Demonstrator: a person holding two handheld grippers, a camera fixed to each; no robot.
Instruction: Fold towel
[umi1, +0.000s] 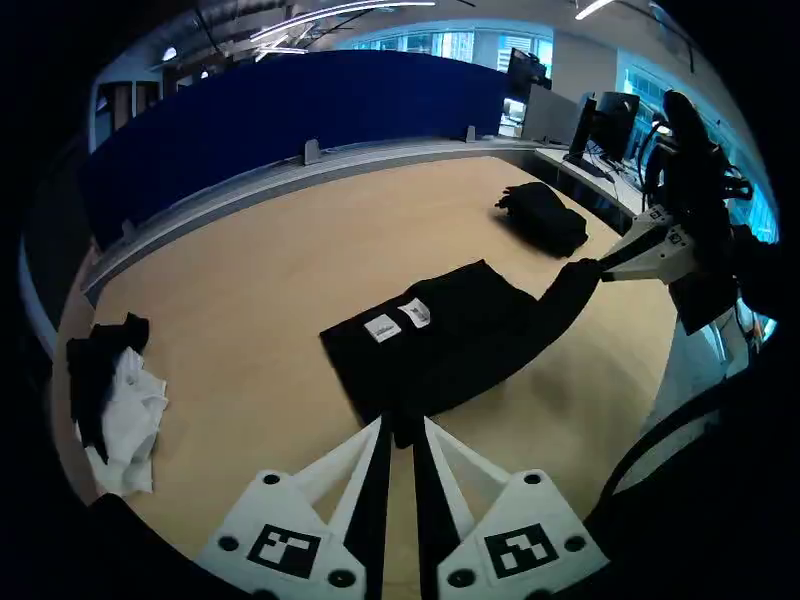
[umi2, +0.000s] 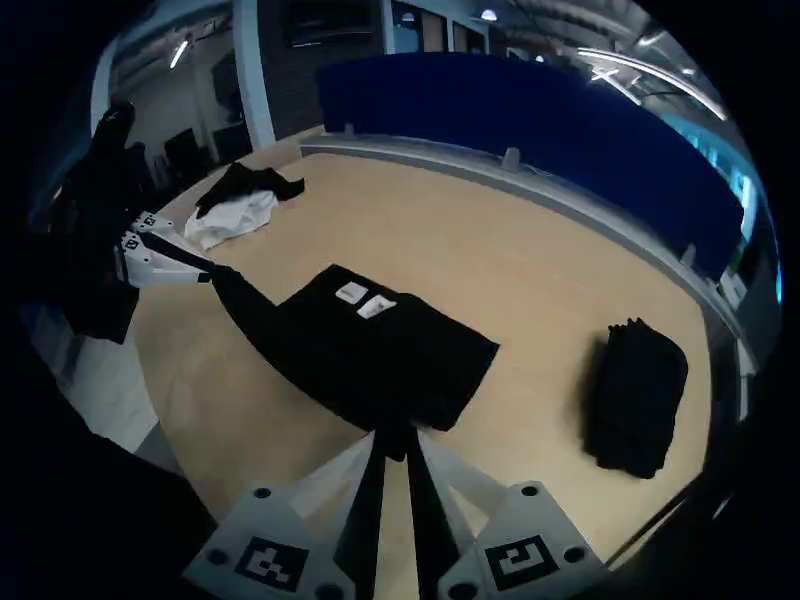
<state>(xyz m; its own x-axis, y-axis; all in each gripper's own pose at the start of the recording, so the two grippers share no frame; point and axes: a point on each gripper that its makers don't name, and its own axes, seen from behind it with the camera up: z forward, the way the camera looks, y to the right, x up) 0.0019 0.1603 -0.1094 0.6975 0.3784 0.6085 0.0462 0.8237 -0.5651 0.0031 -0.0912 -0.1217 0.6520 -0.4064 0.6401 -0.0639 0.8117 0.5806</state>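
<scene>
A black towel with two white labels lies on the wooden table, its near edge lifted at two corners. My left gripper is shut on one corner, close below the camera. The right gripper pinches the other corner at the right of the left gripper view. In the right gripper view the towel stretches from my right gripper, shut on its corner, to the left gripper at the left, held by a person in dark clothes.
A folded stack of black cloth rests near the table's edge. A loose heap of black and white cloth lies at the opposite end. A blue partition runs along the far side; monitors stand beyond.
</scene>
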